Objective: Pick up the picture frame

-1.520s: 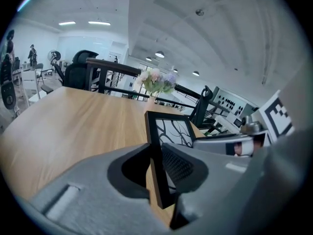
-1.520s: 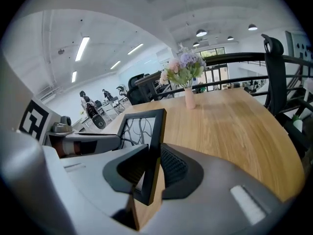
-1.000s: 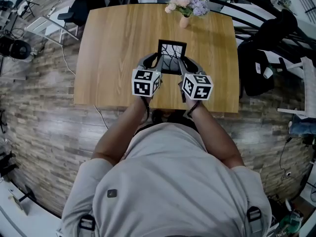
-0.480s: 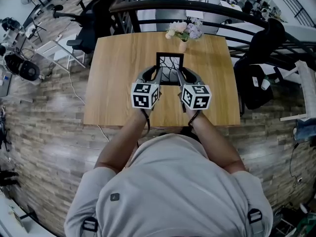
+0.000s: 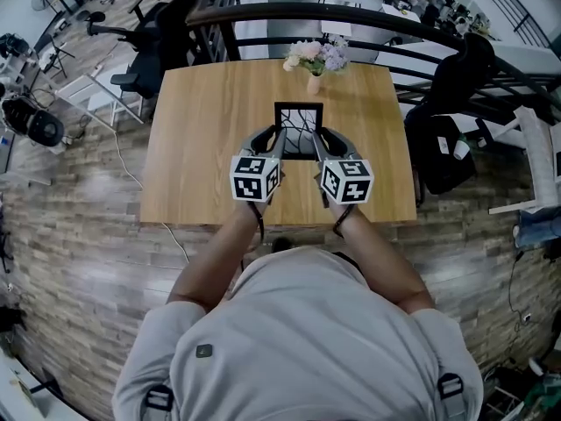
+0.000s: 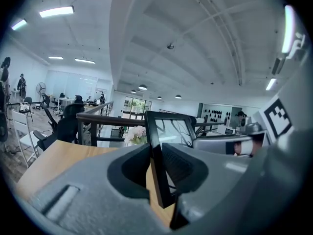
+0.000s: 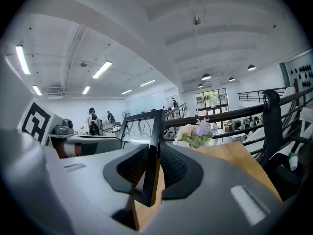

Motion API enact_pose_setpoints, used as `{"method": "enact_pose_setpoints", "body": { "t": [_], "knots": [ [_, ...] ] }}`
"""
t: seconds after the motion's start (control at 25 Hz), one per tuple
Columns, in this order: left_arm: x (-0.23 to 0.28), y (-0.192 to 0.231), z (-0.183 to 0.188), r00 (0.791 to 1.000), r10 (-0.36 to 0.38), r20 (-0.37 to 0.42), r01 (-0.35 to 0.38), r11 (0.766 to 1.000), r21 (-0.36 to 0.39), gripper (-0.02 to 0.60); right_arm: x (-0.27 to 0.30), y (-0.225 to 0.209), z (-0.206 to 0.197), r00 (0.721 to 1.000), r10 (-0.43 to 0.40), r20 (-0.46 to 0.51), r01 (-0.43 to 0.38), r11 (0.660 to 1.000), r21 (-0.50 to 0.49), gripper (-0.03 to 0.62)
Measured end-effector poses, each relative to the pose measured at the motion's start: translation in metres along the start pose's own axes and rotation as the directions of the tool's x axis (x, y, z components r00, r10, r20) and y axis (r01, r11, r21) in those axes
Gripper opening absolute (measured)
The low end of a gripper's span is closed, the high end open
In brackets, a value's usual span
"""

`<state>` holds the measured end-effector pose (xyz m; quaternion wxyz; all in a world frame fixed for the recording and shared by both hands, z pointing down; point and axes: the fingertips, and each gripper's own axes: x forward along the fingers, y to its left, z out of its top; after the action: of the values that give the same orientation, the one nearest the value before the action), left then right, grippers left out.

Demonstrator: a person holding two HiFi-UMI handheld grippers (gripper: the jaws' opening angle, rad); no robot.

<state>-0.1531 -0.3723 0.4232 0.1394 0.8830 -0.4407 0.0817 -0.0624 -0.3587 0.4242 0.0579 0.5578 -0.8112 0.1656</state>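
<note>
A black-edged picture frame point(image 5: 298, 128) with a line drawing hangs upright above the wooden table point(image 5: 197, 147), gripped at its two sides. My left gripper point(image 5: 279, 140) is shut on its left edge; in the left gripper view the frame point(image 6: 152, 126) stands pinched between the grey pads of that gripper point(image 6: 157, 170). On the other side my right gripper point(image 5: 318, 141) is shut on the right edge, and the right gripper view shows the frame point(image 7: 157, 131) clamped in that gripper point(image 7: 152, 173). Both marker cubes face the head camera.
A small vase of pale flowers point(image 5: 313, 60) stands at the table's far edge. A dark curved railing point(image 5: 368, 16) runs behind the table. A black office chair point(image 5: 443, 139) sits at the table's right side, and more chairs point(image 5: 140, 68) at the left.
Both grippers have risen together with the frame held between them, so it stands higher off the tabletop. The head view has shifted, and more of the railing shows behind the table.
</note>
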Motion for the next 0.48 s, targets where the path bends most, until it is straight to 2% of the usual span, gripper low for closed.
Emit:
{"method": "enact_pose_setpoints", "body": {
  "t": [0.2, 0.48],
  "knots": [
    [-0.005, -0.037, -0.004, 1.0, 0.015, 0.007, -0.015, 1.0, 0.008, 0.081, -0.033, -0.017, -0.004, 1.0, 0.011, 0.01, -0.011, 1.0, -0.003, 0.087],
    [-0.013, -0.12, -0.018, 0.999, 0.04, 0.002, -0.04, 0.999, 0.005, 0.081, -0.103, -0.056, -0.015, 0.999, 0.034, 0.0, -0.034, 0.999, 0.001, 0.086]
  ]
}}
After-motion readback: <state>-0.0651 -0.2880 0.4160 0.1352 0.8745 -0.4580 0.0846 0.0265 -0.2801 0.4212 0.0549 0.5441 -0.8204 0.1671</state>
